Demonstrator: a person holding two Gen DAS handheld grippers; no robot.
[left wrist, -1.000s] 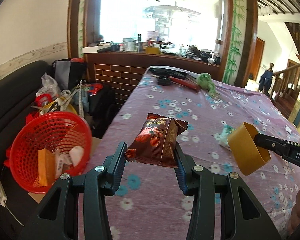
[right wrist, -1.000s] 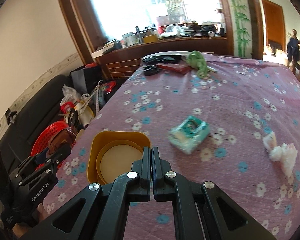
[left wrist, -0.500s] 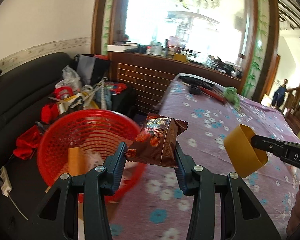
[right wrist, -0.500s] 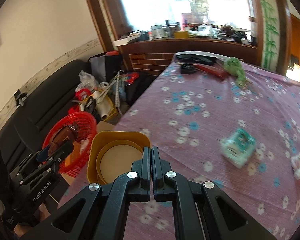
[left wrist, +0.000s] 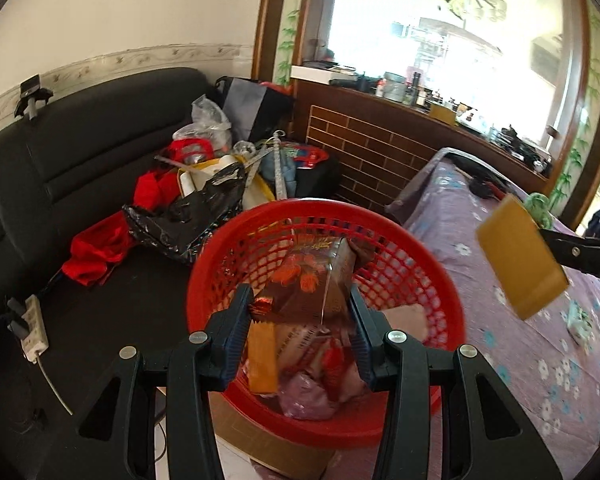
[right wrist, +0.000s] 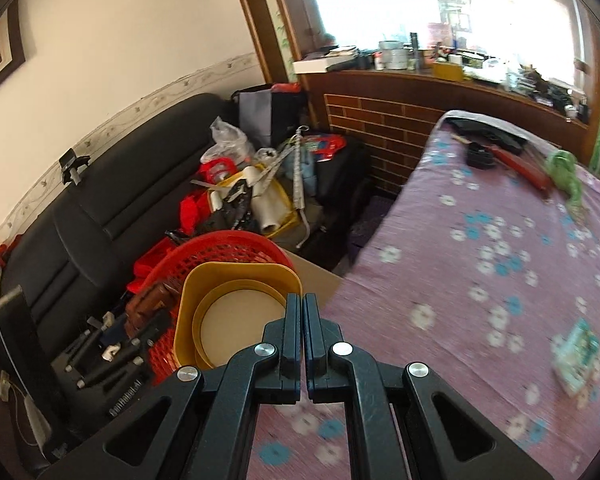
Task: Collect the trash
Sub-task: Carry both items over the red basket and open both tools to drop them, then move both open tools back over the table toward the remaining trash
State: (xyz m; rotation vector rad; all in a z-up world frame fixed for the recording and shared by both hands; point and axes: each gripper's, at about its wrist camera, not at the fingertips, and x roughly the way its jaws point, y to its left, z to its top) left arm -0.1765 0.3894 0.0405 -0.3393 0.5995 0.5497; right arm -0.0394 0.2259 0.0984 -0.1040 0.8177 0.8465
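Left fingers (left wrist: 240,316) are just starting to part around the brown snack wrapper (left wrist: 312,280). The wrapper sits between the pads, and the right-hand pad looks like it's touching it, but the left side looks a bit slack. The left gripper (left wrist: 298,322) hangs right over the red basket (left wrist: 428,264), which sits on a cardboard box (left wrist: 260,436) between the black sofa (left wrist: 60,168) on the left and the table with the purple flowered cloth (left wrist: 512,344) on the right.

My guess is the wrapper is super light, crinkly and slick, so it should drop into the pile already in there once it's free. Pinching it across the flat faces, like now, seems the sensible hold.

Pose-wise, the left gripper tips down into the basket mouth.

Further right, the right gripper (right wrist: 302,320) is clamped tight on the rim of the yellow paper cup (right wrist: 236,308), its mouth facing the right wrist camera. The cup looks light but easily crushed, so a rim pinch is fine. It hangs near the basket's right edge, not over the middle yet. A teal tissue pack (right wrist: 576,352) is still on the table, far right.
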